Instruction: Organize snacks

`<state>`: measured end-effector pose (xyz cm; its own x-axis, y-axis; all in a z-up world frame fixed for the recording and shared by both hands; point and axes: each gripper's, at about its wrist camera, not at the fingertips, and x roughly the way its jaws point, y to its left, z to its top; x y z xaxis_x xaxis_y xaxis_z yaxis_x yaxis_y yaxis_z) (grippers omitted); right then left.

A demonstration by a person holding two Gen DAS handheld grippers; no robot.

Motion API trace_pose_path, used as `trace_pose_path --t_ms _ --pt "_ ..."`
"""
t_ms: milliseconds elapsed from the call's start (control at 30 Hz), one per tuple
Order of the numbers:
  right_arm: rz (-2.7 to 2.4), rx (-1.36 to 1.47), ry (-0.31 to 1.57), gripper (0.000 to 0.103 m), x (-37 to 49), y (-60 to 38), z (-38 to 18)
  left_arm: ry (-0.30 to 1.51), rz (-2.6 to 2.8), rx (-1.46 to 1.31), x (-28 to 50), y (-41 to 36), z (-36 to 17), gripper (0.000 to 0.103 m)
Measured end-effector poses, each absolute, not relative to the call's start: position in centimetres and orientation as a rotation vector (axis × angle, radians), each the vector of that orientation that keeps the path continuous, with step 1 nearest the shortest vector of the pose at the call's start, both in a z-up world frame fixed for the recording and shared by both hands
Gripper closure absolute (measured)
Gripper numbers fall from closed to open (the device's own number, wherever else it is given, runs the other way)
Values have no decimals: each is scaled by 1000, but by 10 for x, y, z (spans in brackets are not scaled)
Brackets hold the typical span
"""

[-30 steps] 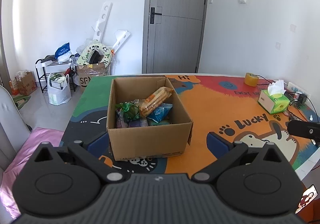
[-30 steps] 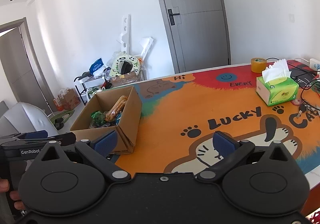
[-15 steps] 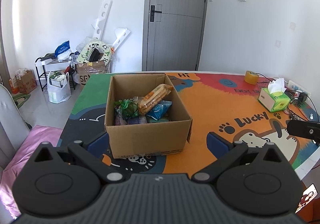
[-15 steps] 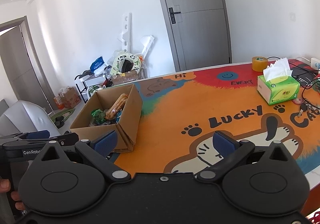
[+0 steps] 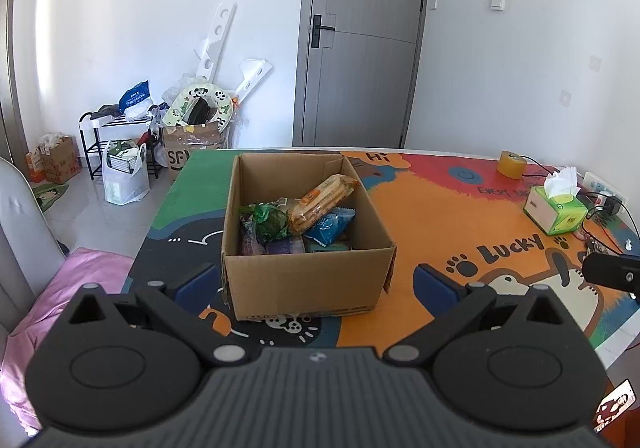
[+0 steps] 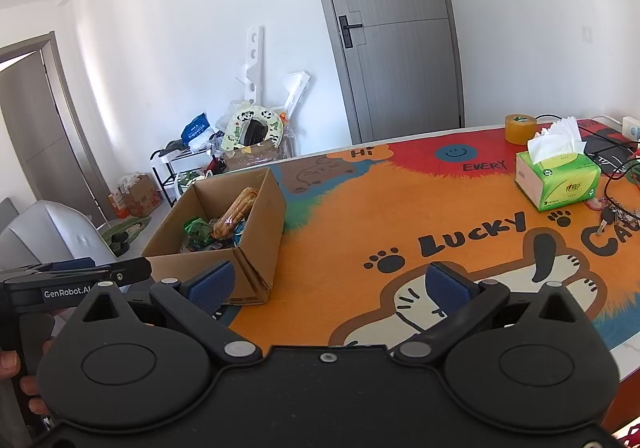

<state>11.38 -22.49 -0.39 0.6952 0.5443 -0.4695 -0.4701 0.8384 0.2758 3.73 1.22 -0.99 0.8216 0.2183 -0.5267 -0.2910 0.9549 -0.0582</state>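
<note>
On the cartoon mat [image 5: 440,215], both tongs [image 5: 316,284] [image 6: 328,284] gape wide, seemingly empty, near the box [image 5: 308,280].

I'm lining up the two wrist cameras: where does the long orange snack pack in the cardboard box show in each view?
Left wrist view: the orange snack pack lies just above centre, leaning against the box's far right corner.
Right wrist view: the same pack sits left of centre, tilted inside the box.
Shared landmark: the green tissue box, on the table's right side in both.

Green tissue box [image 6: 558,177] beside yellow tape roll [image 6: 520,129] on cartoon mat [image 6: 400,207]; 1 grey door [image 5: 360,39] behind.
</note>
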Motion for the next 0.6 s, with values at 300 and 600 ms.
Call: trace_pose_path --t_ms 300,600 --pt "555 139 568 0 113 -223 -5 546 270 -138 37 11 -11 0" --pt "546 139 564 0 113 -224 -4 547 260 -135 37 9 -11 0"
